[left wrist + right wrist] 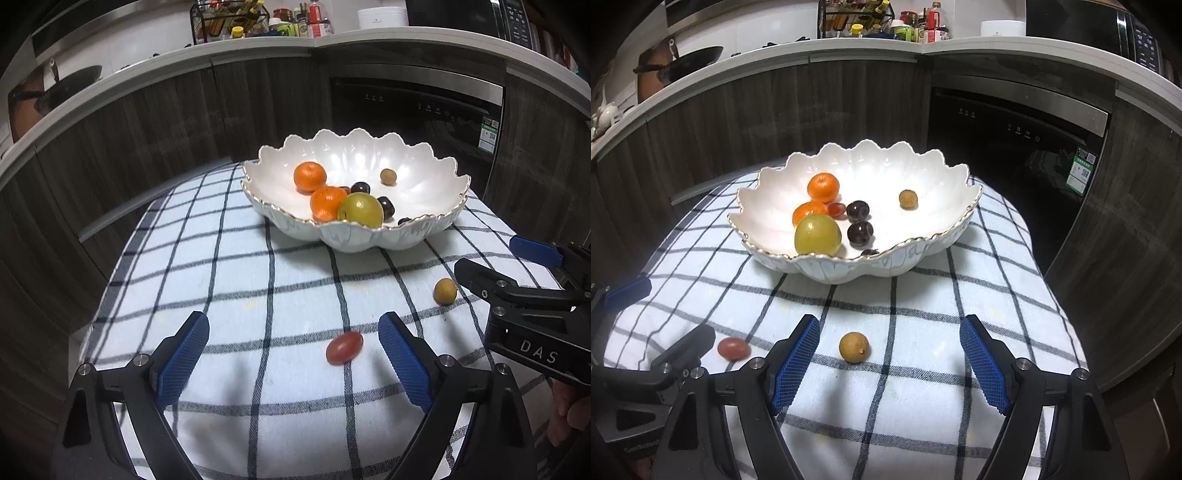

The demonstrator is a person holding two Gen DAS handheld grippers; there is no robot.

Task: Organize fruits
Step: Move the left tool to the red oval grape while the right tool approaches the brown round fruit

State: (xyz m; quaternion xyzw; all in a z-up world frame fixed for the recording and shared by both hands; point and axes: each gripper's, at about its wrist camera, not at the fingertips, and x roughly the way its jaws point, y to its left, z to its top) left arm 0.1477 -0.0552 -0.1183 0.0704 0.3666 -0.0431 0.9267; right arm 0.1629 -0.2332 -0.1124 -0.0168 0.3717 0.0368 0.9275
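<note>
Fruits: grape [344,347] and longan [854,347] loose near the desk's front edge | our left gripper [291,360] and right gripper [889,363] gape wide, empty | each fruit lies just ahead between its own jaws, bowl [938,170] beyond

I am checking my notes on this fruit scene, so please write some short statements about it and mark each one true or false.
1. Both grippers are open and hold nothing. True: the left gripper and the right gripper are open and empty.
2. The red grape lies inside the bowl. False: it lies on the checked cloth, in front of the bowl.
3. Two oranges are in the bowl. True: one orange sits behind the other orange.
4. The green apple is on the cloth. False: it is in the bowl, beside the oranges.
5. A small brown fruit lies on the cloth between the right gripper's fingers. True.
</note>
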